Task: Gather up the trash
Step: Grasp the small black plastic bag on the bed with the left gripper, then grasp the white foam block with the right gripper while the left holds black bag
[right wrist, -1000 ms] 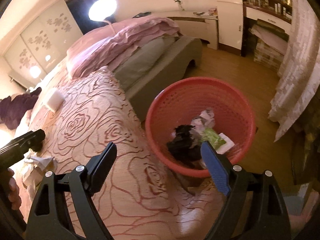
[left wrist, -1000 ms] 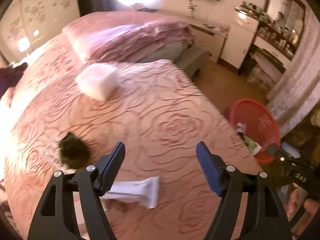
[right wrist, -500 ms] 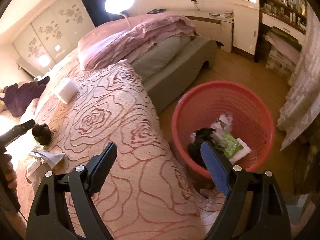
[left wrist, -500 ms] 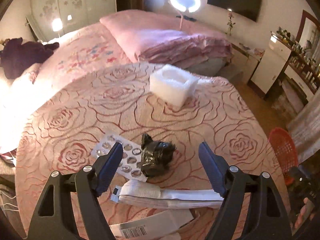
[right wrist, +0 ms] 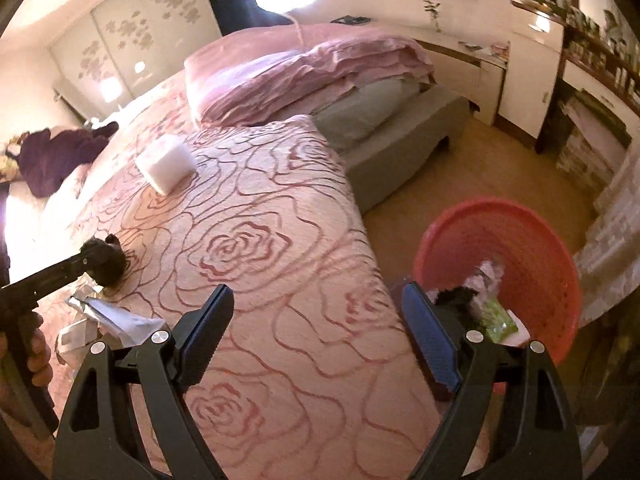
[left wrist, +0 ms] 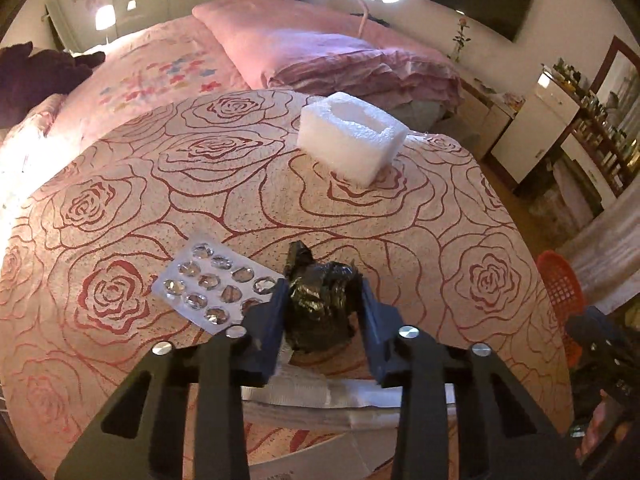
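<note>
Two tools are in play over a bed [left wrist: 360, 216] spread with a rose-patterned cover. The left tool [left wrist: 322, 306] is closing its jaws on a crumpled black plastic bag [left wrist: 320, 304]; the blue pads sit against both sides of the wad, which lies on the cover. In the right wrist view the same left tool [right wrist: 94, 262] reaches in from the left edge, with the dark wad [right wrist: 106, 264] at its tip and a hand [right wrist: 34, 344] behind it.

Just left of the bag lies a silver blister pack [left wrist: 212, 280], its near corner partly behind the left pad. Below the bag, toward the camera, a white wrapper [left wrist: 320, 398] stretches across the bed under the tool, and a pale carton with a printed label [left wrist: 308, 468] shows at the bottom edge. Farther up the bed, well apart from these, stands a white foam block [left wrist: 352, 136] with a hollow top. Folded pink bedding [left wrist: 320, 52] is piled beyond it.

The right tool [right wrist: 316, 340] holds its jaws wide apart with nothing between them, over the near edge of the bed. A red mesh basket [right wrist: 536, 240] stands on the floor beside the bed, to the right, with dark, green and pale scraps already in it. In the left wrist view only a part of the basket [left wrist: 560, 288] shows at the right.
</note>
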